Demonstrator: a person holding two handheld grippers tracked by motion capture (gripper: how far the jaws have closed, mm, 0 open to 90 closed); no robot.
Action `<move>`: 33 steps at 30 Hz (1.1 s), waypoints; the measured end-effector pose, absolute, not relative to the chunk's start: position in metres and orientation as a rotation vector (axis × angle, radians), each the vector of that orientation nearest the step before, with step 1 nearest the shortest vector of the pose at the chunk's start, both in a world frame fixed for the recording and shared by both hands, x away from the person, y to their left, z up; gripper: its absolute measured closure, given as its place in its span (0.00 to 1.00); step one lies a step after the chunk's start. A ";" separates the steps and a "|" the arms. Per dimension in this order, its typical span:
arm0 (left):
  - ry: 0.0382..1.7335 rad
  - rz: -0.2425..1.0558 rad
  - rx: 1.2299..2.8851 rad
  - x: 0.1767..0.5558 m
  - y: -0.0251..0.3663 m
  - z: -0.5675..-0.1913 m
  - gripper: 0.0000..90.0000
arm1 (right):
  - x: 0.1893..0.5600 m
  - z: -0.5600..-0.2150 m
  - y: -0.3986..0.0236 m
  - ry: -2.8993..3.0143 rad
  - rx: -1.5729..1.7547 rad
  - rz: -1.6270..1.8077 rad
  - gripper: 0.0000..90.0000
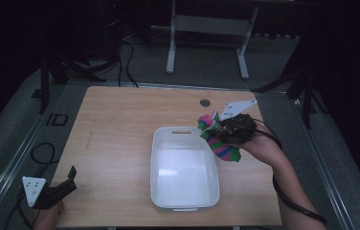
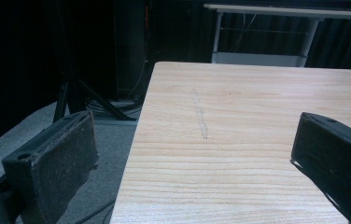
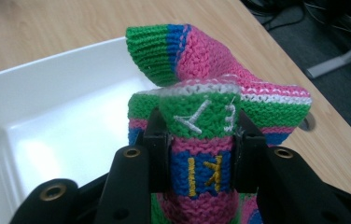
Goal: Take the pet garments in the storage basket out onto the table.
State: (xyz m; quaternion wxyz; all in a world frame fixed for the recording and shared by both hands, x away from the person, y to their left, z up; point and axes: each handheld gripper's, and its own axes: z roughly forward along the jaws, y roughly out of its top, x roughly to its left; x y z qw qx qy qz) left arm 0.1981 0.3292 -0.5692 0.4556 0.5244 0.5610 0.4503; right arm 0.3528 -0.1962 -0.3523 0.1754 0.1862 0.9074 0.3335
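Note:
My right gripper (image 1: 219,130) is shut on a knitted sock (image 1: 215,135) striped pink, green and blue, holding it in the air at the far right rim of a white plastic bin (image 1: 184,191). In the right gripper view the sock (image 3: 201,60) is pinched between the two black jaws, its green cuff folded over above the bin's (image 3: 33,107) bare inside. My left gripper (image 1: 65,184) rests open near the table's front left corner. In the left gripper view its fingers (image 2: 52,163) stand wide apart with only bare wood between them.
The wooden table (image 1: 116,124) has a round cable hole (image 1: 205,102) near its far edge. Cables (image 1: 41,153) lie on the grey floor to the left. A white desk frame (image 1: 207,28) stands beyond the table.

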 end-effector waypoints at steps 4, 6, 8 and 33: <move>1.384 1.111 1.293 0.198 0.329 -0.569 0.01 | 0.356 -0.354 -0.215 2.548 0.585 0.930 0.73; 1.384 1.111 1.293 0.198 0.329 -0.569 0.01 | 0.357 -0.355 -0.222 2.536 0.607 0.921 0.73; 1.385 1.111 1.292 0.198 0.329 -0.569 0.01 | 0.358 -0.356 -0.230 2.526 0.626 0.915 0.73; 1.381 1.116 1.297 0.198 0.329 -0.569 0.01 | 0.377 -0.418 -0.280 2.469 0.879 0.864 0.72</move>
